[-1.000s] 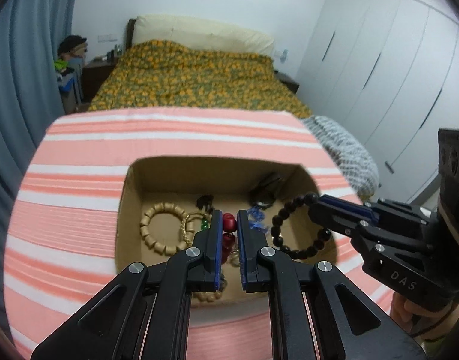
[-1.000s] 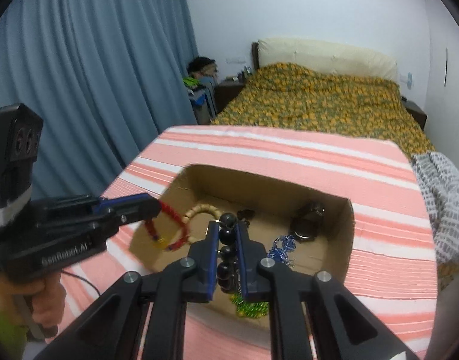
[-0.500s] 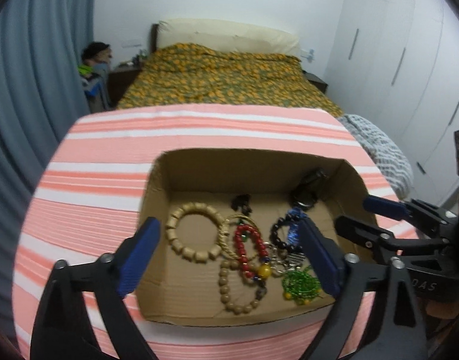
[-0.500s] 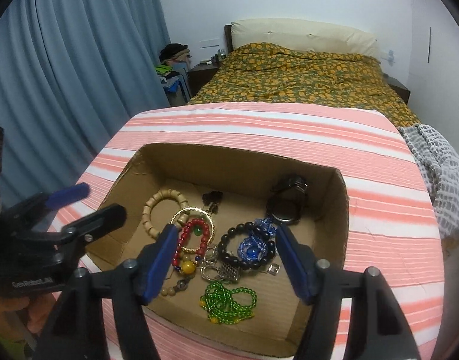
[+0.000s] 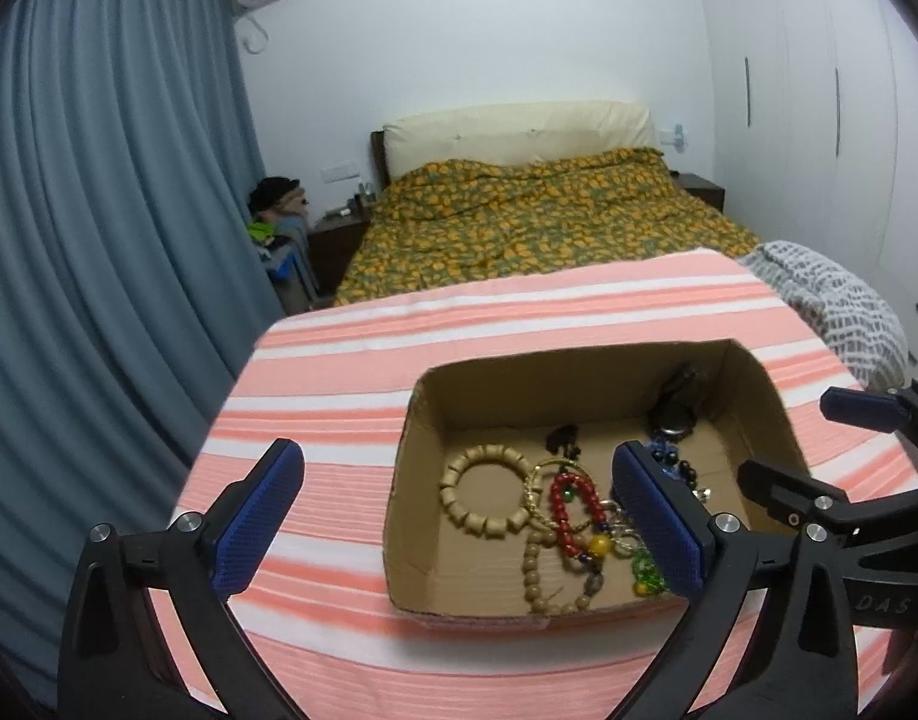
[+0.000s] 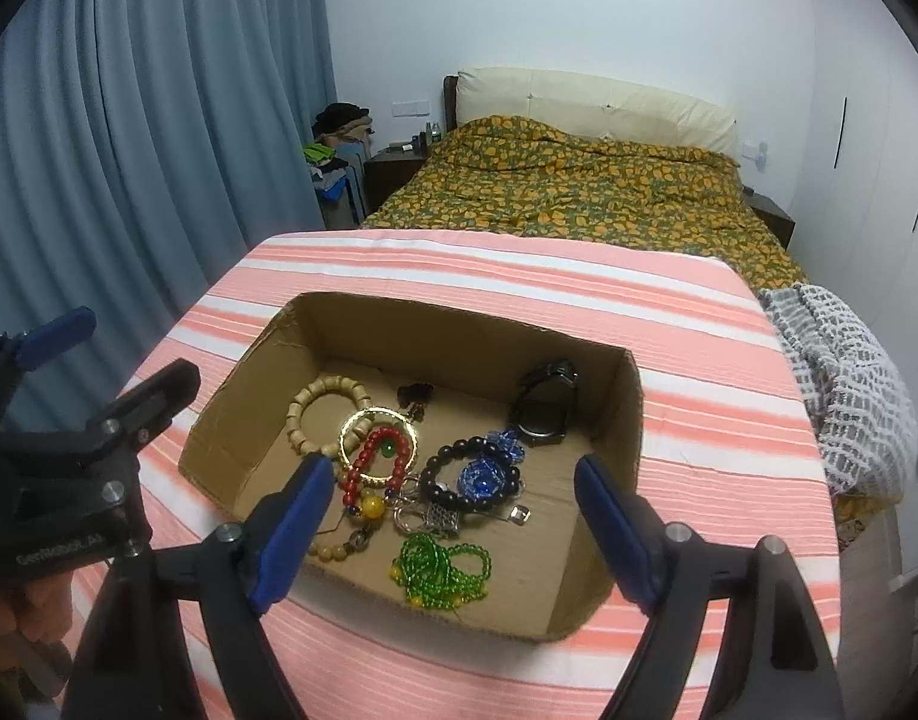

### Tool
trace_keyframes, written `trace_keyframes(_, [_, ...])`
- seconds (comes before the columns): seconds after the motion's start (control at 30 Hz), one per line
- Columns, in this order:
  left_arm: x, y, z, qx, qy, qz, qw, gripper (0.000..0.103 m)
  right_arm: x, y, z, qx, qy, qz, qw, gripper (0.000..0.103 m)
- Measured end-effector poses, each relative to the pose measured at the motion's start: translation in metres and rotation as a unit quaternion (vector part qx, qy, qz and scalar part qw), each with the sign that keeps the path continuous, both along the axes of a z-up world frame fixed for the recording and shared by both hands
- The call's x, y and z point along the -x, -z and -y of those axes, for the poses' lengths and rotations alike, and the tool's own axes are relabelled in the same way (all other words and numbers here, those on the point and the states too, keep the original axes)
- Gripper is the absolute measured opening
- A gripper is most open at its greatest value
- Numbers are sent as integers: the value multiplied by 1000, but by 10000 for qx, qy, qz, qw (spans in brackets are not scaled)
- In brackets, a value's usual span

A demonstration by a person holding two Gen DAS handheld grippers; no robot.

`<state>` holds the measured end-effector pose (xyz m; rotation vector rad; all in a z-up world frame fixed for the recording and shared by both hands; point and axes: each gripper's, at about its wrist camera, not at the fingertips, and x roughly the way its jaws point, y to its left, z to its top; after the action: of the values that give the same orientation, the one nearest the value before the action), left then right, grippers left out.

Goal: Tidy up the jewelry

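**Both grippers empty above the jewelry box**

My left gripper [image 5: 459, 516] hangs spread wide, nothing between the pads. My right gripper [image 6: 453, 528] is the same: jaws apart, empty. Both sit near the front edge of the cardboard box [image 6: 339, 324], which stands on the striped cloth [image 6: 519, 264].

All the jewelry lies loose on the box floor, overlapping in the middle. Judged handling:
- wooden bead bracelet [image 6: 327, 408]: light, elastic, holds its ring shape; pinch across one side of the loop.
- gold bangle [image 6: 380, 441]: stiff, smooth, likely to slip; grip the rim squarely.
- red bead bracelet [image 6: 369, 462]: lies across the bangle; it may drag the bangle along.
- black bead bracelet [image 6: 453, 474]: round glossy beads, may roll under the pads.
- green bead strand [image 6: 441, 564]: limp heap, likely to trail and snag.
- watch [image 6: 546, 408]: probably heaviest; take it by the strap.

The right wrist view shows the green strand, black bracelet and blue piece [image 6: 486, 474] whole. In the left wrist view my own right-hand finger [image 5: 657, 522] covers most of them; that view shows the wooden bracelet [image 5: 486, 495] clear.
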<state>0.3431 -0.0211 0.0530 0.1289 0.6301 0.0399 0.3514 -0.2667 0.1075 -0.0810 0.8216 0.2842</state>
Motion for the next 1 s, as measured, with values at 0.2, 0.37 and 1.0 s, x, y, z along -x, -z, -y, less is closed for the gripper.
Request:
trace_keyframes(0.2, [11, -8, -9, 491, 35, -278, 9984, 103, 21, -15, 4, 101, 68, 96, 9999, 86])
trace_keyframes(0.37, [22, -14, -17, 695, -33, -354, 9969, 103, 39, -26, 8, 46, 86, 158, 9998, 87])
trace_keyframes(1.0, [61, -45, -18, 709, -67, -138, 9974, 103, 72, -52, -3, 55, -50, 345, 9994, 87])
